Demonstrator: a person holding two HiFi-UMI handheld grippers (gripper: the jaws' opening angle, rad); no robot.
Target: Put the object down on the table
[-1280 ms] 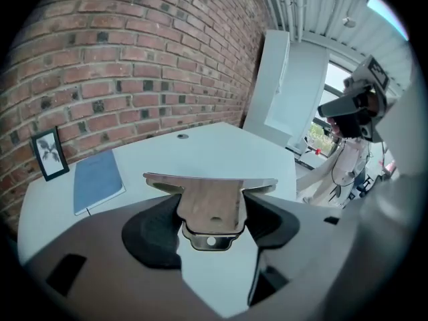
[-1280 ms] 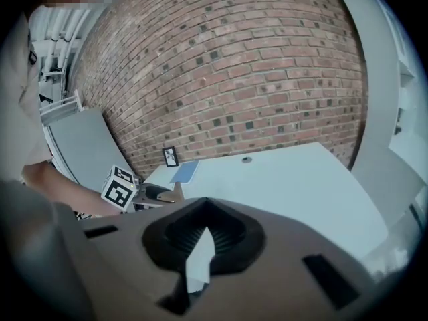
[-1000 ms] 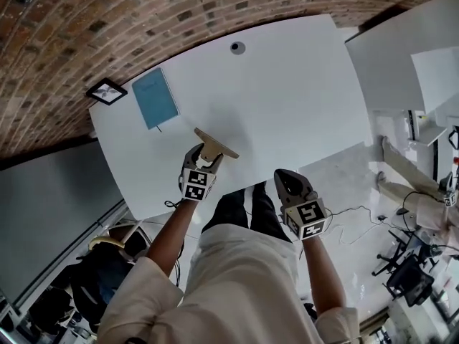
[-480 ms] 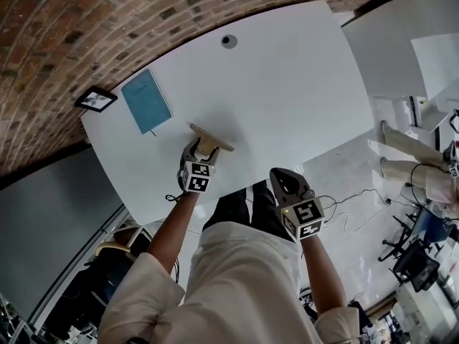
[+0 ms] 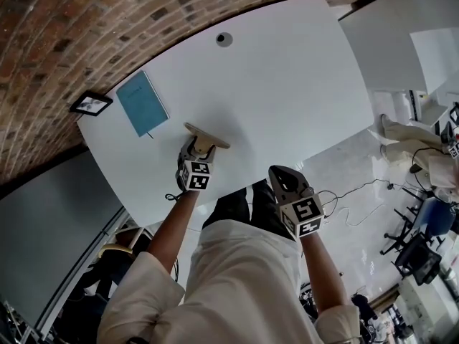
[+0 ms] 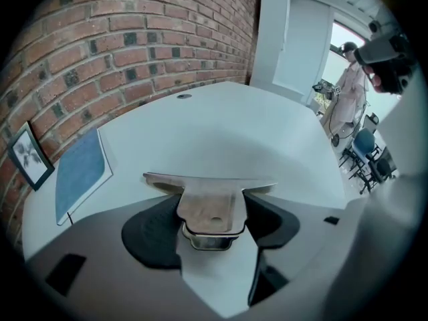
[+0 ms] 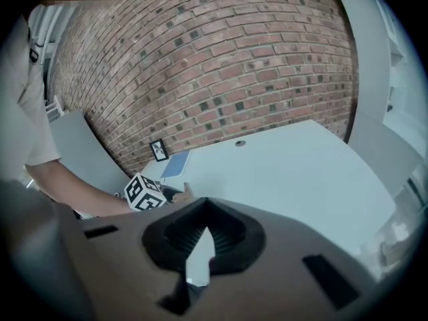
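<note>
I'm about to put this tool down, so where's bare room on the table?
Widest bare patch: the table's right half, from the cable hole down to the near edge, right of the wooden tool in the left gripper. A narrow strip lies between tool and blue notebook. Crowded: the left corner, with notebook and picture frame.

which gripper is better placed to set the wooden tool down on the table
Left. The left gripper grips the wooden tool by its handle over the table; the right gripper is empty, jaws together, back at the table's near edge.
</note>
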